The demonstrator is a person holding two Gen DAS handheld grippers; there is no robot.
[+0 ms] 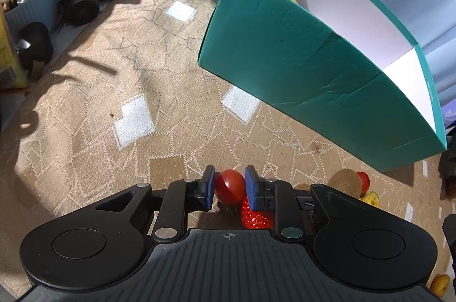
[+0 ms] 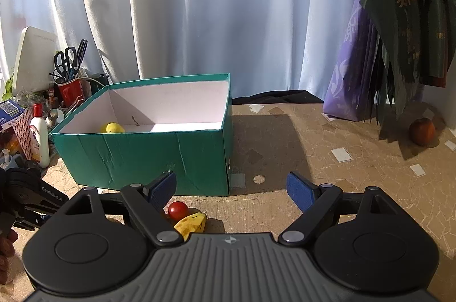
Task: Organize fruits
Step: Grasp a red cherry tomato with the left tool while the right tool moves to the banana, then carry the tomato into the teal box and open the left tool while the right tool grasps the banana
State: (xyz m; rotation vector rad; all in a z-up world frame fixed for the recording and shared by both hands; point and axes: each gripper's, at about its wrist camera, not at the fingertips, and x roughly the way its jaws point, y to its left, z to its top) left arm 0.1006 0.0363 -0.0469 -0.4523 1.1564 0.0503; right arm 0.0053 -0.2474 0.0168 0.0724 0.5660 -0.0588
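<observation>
Left gripper (image 1: 229,185), pitched steeply down at lower centre of frame, clamped on small round red tomato (image 1: 229,186) over beige patterned tablecloth (image 1: 119,79); right gripper (image 2: 230,189) tilted gently down, jaws apart, empty.

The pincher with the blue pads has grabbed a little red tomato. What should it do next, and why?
Probably lift it straight up a little. The left gripper has its blue pads pressed on the small red tomato, and a strawberry lies right beside it, so rising first should avoid knocking that. The green box, open on top with a yellow fruit already inside, looks like the place to carry it.
</observation>
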